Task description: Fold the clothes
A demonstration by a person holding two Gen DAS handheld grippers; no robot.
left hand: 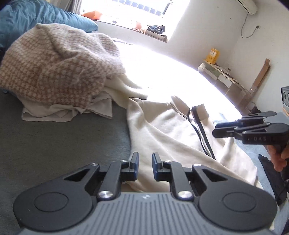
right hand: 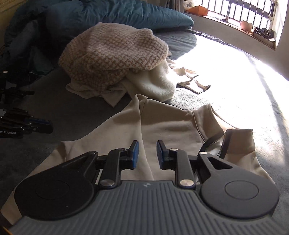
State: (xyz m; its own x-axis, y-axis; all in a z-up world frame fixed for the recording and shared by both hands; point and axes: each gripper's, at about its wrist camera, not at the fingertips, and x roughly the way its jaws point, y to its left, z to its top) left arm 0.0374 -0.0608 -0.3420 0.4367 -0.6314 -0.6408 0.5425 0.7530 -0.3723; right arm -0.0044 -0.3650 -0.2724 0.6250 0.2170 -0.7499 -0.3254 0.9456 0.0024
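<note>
Your left gripper [left hand: 145, 163] and right gripper [right hand: 147, 153] both hover with jaws slightly apart and empty over the beige sweatshirt [right hand: 168, 123], which lies flat on the grey bed [right hand: 75, 112] near you, its zip collar [right hand: 233, 142] pointing right, its body running leftward.

A bed with a grey sheet [right hand: 75, 112] carries it all: a cream zip sweatshirt [right hand: 173, 126] spread flat, a heap of clothes [right hand: 112, 59] topped by a checked knit behind, a blue duvet [right hand: 117, 12] farther back
</note>
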